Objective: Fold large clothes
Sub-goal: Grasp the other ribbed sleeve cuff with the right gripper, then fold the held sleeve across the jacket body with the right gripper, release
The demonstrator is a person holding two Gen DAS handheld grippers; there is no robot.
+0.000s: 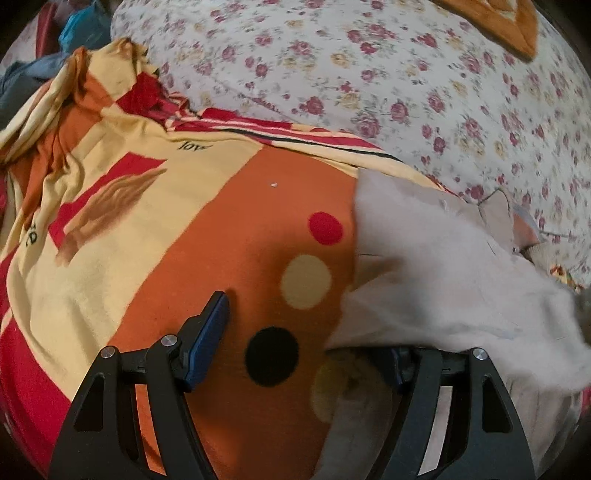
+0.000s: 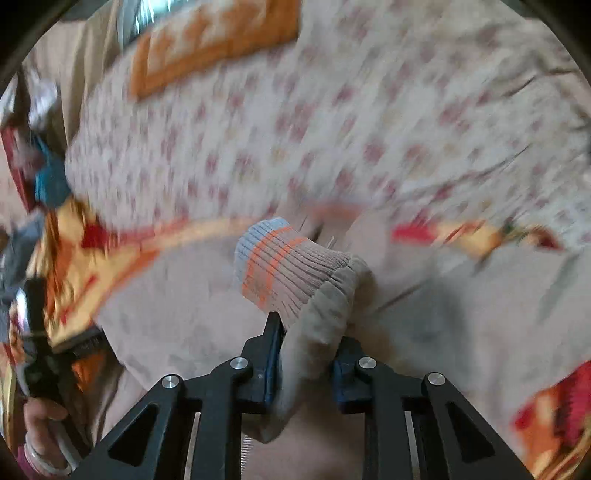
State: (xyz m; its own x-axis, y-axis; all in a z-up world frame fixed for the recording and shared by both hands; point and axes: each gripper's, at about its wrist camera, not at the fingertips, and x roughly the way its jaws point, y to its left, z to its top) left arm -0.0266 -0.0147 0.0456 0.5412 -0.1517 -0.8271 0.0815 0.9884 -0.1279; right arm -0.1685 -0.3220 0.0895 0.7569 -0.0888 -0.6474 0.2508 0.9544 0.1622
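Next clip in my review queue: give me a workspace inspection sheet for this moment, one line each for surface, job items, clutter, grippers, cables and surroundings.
Surface: bed with an orange, yellow and red patterned blanket; a floral sheet lies beyond it.
Job's things: pale beige garment spread on the blanket; its ribbed cuff has orange stripes and a light blue edge.
Clutter: bunched blue and grey clothes at the far left.
Grippers: left gripper open, its right finger under the garment's edge; right gripper shut on the sleeve just behind the cuff.
Cables: nothing seen.
Surroundings: orange patterned cushion at the bed's far side; right view is motion-blurred.
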